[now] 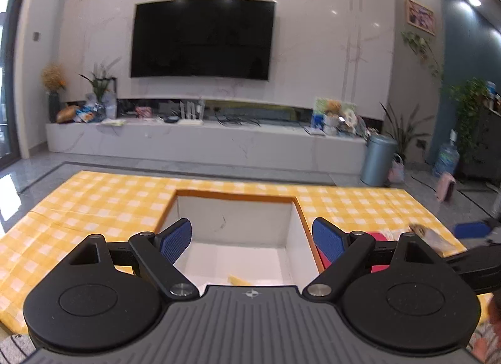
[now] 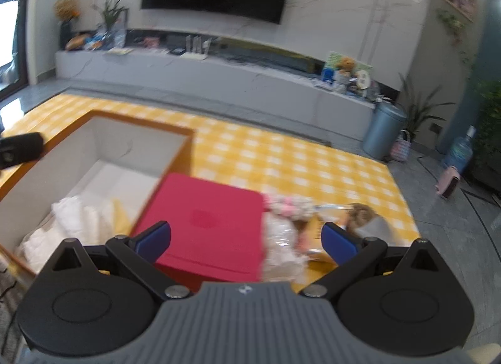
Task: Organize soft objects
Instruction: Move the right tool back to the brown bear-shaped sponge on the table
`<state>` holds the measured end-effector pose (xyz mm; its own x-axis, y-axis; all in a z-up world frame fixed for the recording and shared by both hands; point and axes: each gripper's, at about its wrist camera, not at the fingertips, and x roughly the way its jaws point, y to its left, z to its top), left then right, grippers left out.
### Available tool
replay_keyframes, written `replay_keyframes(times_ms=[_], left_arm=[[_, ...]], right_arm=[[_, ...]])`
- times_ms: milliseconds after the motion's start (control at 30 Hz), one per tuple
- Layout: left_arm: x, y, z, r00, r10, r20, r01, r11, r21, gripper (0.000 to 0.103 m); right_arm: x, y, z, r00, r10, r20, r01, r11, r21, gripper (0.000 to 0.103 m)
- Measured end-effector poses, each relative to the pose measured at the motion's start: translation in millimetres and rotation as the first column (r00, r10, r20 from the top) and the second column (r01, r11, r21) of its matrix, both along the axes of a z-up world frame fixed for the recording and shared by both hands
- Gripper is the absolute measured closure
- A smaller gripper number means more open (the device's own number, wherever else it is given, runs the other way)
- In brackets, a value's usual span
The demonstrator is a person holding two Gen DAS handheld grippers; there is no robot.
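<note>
Hovering unclenched, left tool over box, right tool over unlabelled red pad.

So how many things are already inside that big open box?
2 that I can see: a white crumpled cloth in the near left corner of the box, and a pale yellow item beside it, to its right. More could lie hidden under them.

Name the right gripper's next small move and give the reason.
Probably ease the right gripper forward and to its right, onto the clear-wrapped soft bundle beside the flat red box. Its jaws are open and empty, the bundle lies on the yellow checked cloth, and the white-lined open box has room.
</note>
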<state>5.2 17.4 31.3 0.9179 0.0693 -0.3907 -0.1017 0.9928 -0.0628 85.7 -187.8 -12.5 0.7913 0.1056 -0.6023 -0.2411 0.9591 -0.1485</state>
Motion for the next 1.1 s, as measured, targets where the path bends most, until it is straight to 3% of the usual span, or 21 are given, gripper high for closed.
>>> replay_keyframes(times_ms=[167, 300, 433, 500, 633, 833, 1100], left_arm=[[2, -9, 5, 1.000, -0.021, -0.003, 0.021, 1.000, -0.001, 0.001], [8, -21, 11, 0.998, -0.054, -0.026, 0.053, 0.998, -0.028, 0.001], [12, -40, 12, 0.993, -0.107, -0.047, 0.107, 0.994, 0.002, 0.001], [13, -50, 11, 0.991, -0.125, -0.053, 0.126, 0.992, 0.019, 0.002], [15, -64, 10, 0.978, -0.193, -0.073, 0.192, 0.981, -0.017, 0.003], [20, -96, 7, 0.965, -0.248, -0.088, 0.254, 0.965, 0.063, 0.003], [41, -123, -3, 0.943, -0.269, -0.194, 0.285, 0.957, 0.057, 0.003]], right_arm=[[5, -59, -6, 0.989, -0.144, -0.017, 0.145, 0.989, 0.034, 0.003], [8, -106, -11, 0.960, -0.277, -0.039, 0.279, 0.957, 0.078, 0.003], [9, -141, -19, 0.932, -0.357, -0.066, 0.362, 0.924, 0.125, 0.003], [10, -151, -24, 0.924, -0.374, -0.078, 0.381, 0.914, 0.140, 0.003], [14, -162, -34, 0.916, -0.386, -0.106, 0.399, 0.901, 0.170, 0.003], [25, -179, -57, 0.905, -0.388, -0.175, 0.421, 0.878, 0.230, 0.003], [44, -180, -88, 0.898, -0.333, -0.288, 0.414, 0.862, 0.294, 0.003]])
